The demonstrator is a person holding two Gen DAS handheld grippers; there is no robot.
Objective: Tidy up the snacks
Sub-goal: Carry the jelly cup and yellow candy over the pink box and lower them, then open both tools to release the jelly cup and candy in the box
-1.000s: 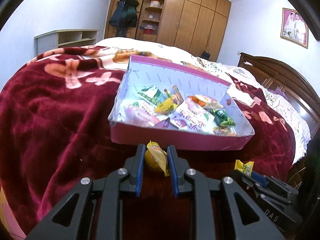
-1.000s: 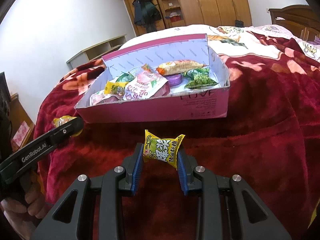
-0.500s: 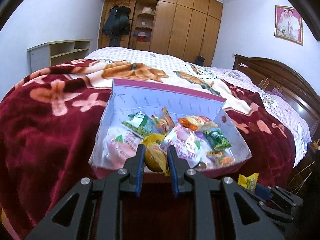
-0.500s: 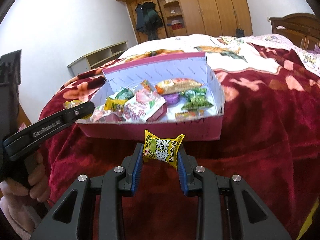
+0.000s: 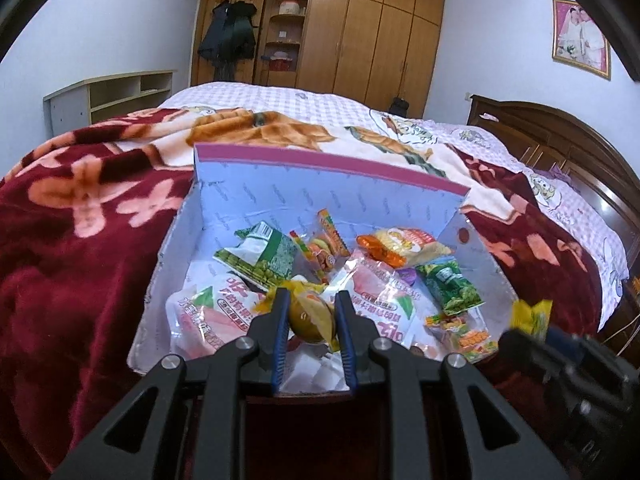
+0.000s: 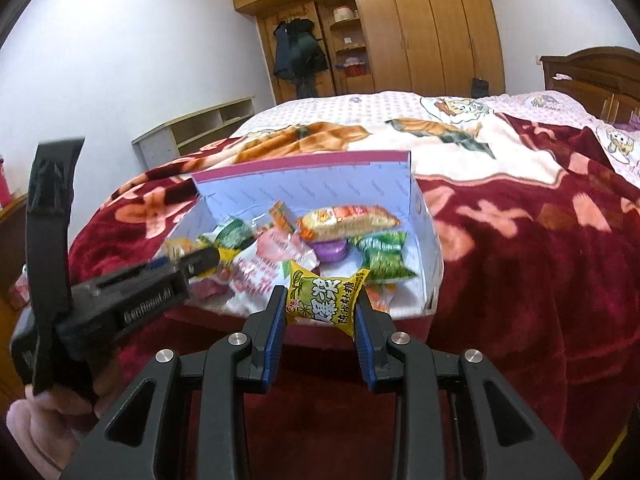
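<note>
A pink box [image 5: 312, 162] [image 6: 304, 160] with pale inner walls lies on the red blanket and holds several snack packets. My left gripper [image 5: 311, 316] is shut on a small yellow wrapped candy [image 5: 310, 318] and hangs over the box's near left part. My right gripper [image 6: 320, 308] is shut on a yellow-green candy packet [image 6: 324, 300] just at the box's near edge. In the right wrist view the left gripper [image 6: 200, 258] reaches in from the left over the box. The right gripper's candy [image 5: 530, 318] shows blurred at the lower right of the left wrist view.
The box rests on a red flowered blanket [image 5: 80, 240] [image 6: 540, 280] over a bed. A wooden headboard [image 5: 560, 136] stands at the right, wardrobes [image 5: 360, 32] and a low shelf [image 5: 108, 96] at the far end. A hand [image 6: 44, 428] holds the left gripper.
Both grippers have moved forward toward the box, each still shut on its candy. The left one now hangs over the box's inside; the right one has reached the near edge.
</note>
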